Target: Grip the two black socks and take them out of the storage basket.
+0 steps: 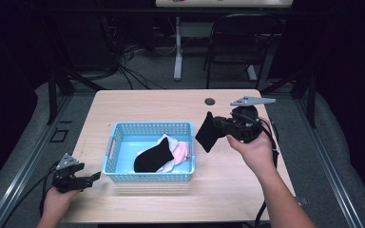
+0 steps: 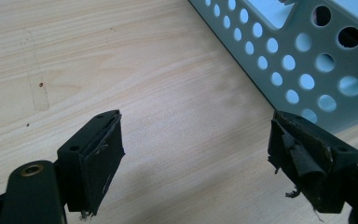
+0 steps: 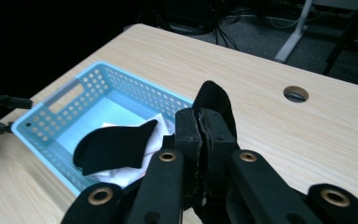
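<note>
The right gripper (image 1: 221, 127) is pinched shut on a soft, light black cloth sock (image 1: 207, 132), dangling floppy at 3 o'clock of the light blue plastic basket (image 1: 119, 141), best held by its edge, while the left gripper (image 1: 86, 179) waits wide open.

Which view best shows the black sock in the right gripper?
The high view: the black sock hangs whole from the right gripper, beside the basket. The right gripper view has it mostly behind the shut jaws.

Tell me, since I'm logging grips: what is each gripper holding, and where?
The right gripper pinches a black sock at its edge. The left gripper is open, holding nothing.
</note>
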`<state>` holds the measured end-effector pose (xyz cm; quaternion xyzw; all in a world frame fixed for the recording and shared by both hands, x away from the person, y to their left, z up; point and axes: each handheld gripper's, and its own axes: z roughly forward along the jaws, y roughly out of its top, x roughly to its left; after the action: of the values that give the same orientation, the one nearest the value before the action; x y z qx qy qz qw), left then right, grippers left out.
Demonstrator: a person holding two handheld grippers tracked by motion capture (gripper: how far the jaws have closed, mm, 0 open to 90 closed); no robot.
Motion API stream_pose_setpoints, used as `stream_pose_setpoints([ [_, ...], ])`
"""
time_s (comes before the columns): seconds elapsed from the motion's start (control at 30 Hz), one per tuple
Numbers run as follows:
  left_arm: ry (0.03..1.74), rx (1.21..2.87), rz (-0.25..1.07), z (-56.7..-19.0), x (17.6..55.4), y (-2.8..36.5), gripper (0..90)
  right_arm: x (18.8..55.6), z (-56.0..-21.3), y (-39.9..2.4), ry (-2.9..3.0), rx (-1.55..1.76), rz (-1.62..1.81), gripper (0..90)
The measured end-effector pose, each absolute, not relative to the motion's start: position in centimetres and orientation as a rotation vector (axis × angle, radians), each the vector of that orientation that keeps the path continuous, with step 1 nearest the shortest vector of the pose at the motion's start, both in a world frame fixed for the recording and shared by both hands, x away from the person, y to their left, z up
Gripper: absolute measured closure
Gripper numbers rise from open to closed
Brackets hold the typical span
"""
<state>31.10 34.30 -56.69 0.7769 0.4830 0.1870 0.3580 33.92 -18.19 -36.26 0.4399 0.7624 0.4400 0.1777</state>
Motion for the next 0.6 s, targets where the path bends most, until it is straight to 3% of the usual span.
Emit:
stream_pose_setpoints([
  [0.6,1.248,2.004,0.481,-56.7,31.1,34.3,18.1,34.9,-42.0,-18.7,2.189,1.351,1.203,86.4],
])
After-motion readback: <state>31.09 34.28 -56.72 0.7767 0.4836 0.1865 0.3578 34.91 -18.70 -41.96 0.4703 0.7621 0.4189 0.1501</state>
